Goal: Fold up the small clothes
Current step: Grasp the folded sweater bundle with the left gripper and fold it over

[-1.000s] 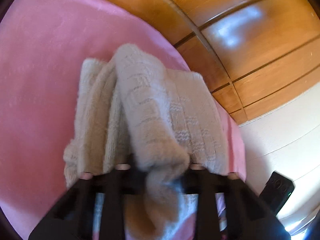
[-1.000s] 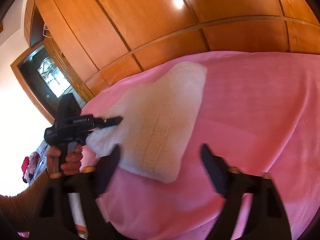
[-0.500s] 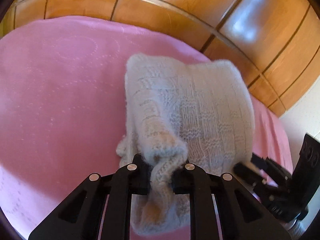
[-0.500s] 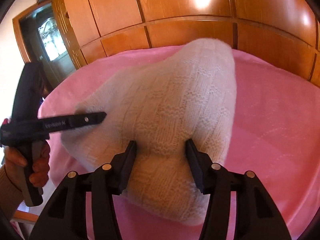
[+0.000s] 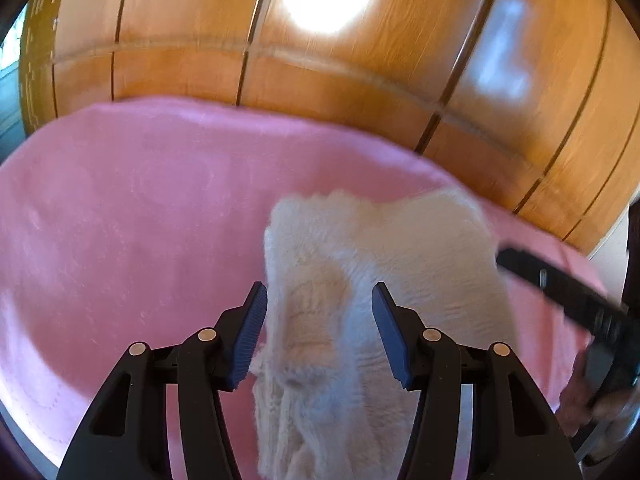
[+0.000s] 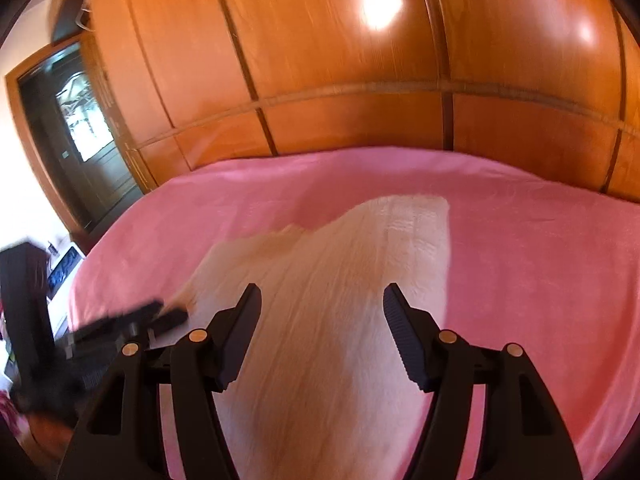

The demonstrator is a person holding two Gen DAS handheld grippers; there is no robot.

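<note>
A cream knitted garment (image 5: 380,280) lies folded on the pink blanket (image 5: 140,220). It also shows in the right wrist view (image 6: 340,300), blurred by motion. My left gripper (image 5: 318,316) is open, its jaws wide apart on either side of the garment's near end. My right gripper (image 6: 322,316) is open too, jaws spread over the garment's near part. The right gripper also shows at the right edge of the left wrist view (image 5: 560,292), and the left gripper at the left of the right wrist view (image 6: 128,320).
Wooden wardrobe panels (image 6: 360,60) stand behind the bed. A dark doorway (image 6: 68,132) is at the far left. The pink blanket (image 6: 540,260) spreads wide around the garment.
My left gripper has let go of the garment and opened wide. My right gripper has opened wider. Both have drawn back a little and the garment lies lower on the blanket.
</note>
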